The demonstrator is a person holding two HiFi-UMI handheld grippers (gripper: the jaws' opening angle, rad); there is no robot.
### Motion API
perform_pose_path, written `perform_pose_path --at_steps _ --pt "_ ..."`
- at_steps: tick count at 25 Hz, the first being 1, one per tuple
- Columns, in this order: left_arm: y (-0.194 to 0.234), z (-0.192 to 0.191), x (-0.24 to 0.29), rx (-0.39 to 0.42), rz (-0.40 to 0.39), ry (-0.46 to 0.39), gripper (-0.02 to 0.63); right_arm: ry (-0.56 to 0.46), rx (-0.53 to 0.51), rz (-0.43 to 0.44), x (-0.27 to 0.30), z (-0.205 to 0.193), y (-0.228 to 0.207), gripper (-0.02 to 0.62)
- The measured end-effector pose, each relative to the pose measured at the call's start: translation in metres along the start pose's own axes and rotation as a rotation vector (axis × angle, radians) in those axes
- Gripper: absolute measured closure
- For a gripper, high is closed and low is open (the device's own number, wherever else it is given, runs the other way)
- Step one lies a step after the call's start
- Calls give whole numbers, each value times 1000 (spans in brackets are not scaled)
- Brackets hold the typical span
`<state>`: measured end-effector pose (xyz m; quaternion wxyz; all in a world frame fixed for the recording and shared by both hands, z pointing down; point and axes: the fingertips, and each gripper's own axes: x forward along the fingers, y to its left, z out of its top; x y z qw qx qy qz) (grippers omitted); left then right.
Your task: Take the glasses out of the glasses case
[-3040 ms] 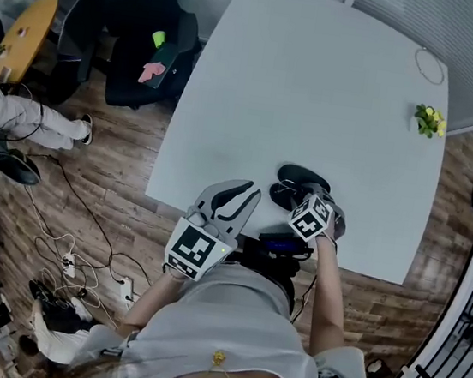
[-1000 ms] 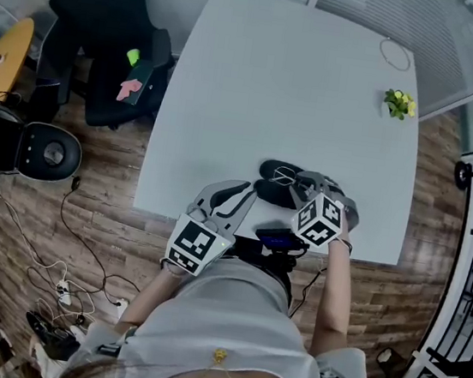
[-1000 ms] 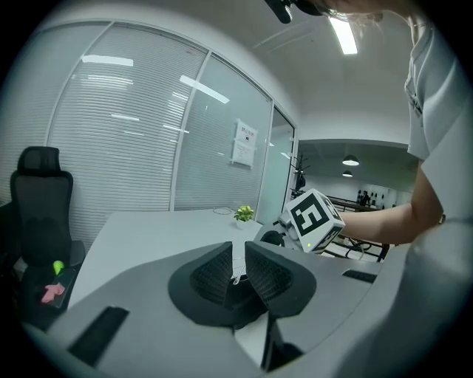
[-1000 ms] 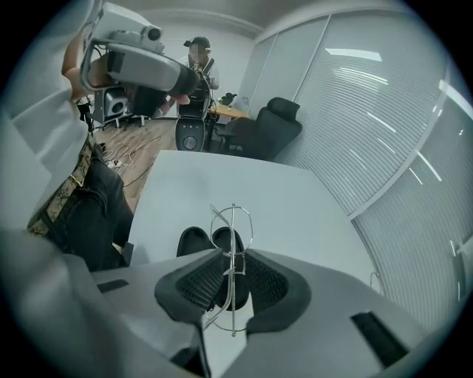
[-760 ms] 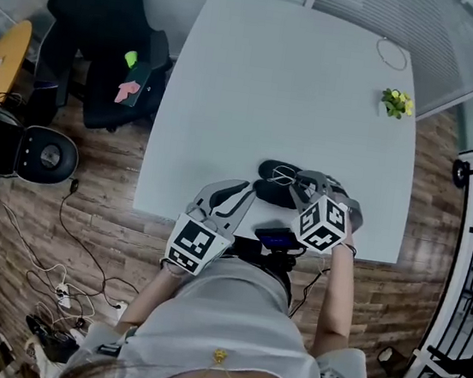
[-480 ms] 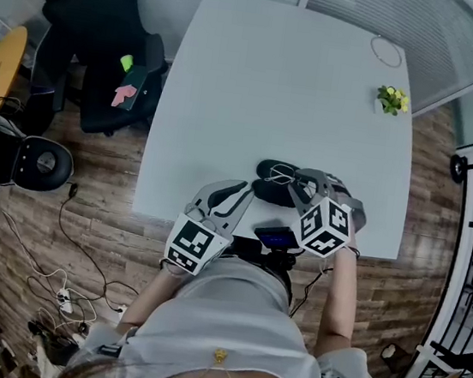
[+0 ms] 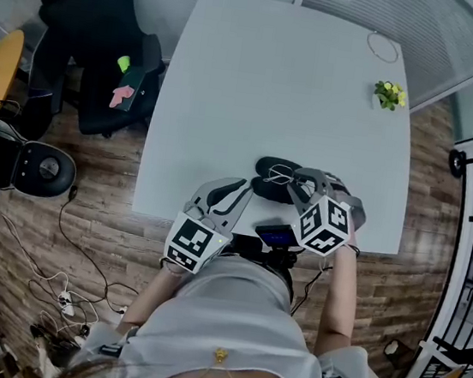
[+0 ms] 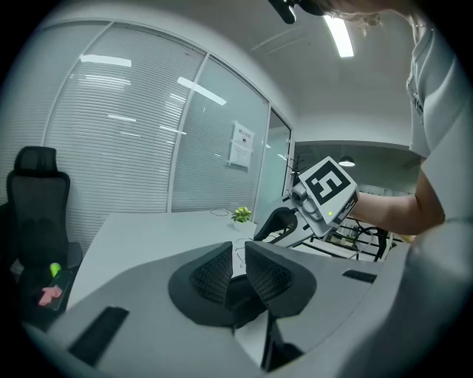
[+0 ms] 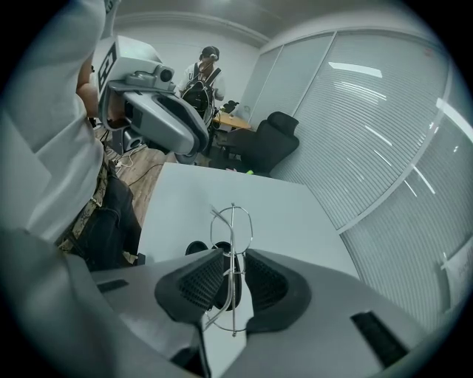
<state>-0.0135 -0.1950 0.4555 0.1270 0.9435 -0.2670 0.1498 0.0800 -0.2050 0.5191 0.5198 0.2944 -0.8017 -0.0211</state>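
The black glasses case (image 7: 266, 163) lies open near the front edge of the white table (image 7: 276, 85). Just above it, my right gripper (image 7: 294, 181) is shut on a pair of thin wire-framed glasses (image 7: 280, 177). In the right gripper view the glasses (image 9: 231, 221) stand on edge between the pads, lifted off the case (image 9: 195, 248) below. My left gripper (image 7: 241, 189) hangs over the table's front edge to the left of the case. Its jaws (image 8: 238, 249) are shut on nothing. The right gripper (image 8: 284, 221) shows ahead of it.
A small potted plant (image 7: 387, 93) and a loop of thin cable (image 7: 381, 46) sit at the table's far right. A black office chair (image 7: 94, 27) stands left of the table. A person (image 9: 203, 70) stands far back in the room.
My right gripper has risen a little with the glasses, lifting them clear of the open case. The left gripper has stayed where it was.
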Motion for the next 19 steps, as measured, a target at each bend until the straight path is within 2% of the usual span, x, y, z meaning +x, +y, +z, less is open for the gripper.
perform_pose_path --at_steps 19 --pt "-3 -2 2 0 5 7 540 -9 -11 7 6 -2 1 497"
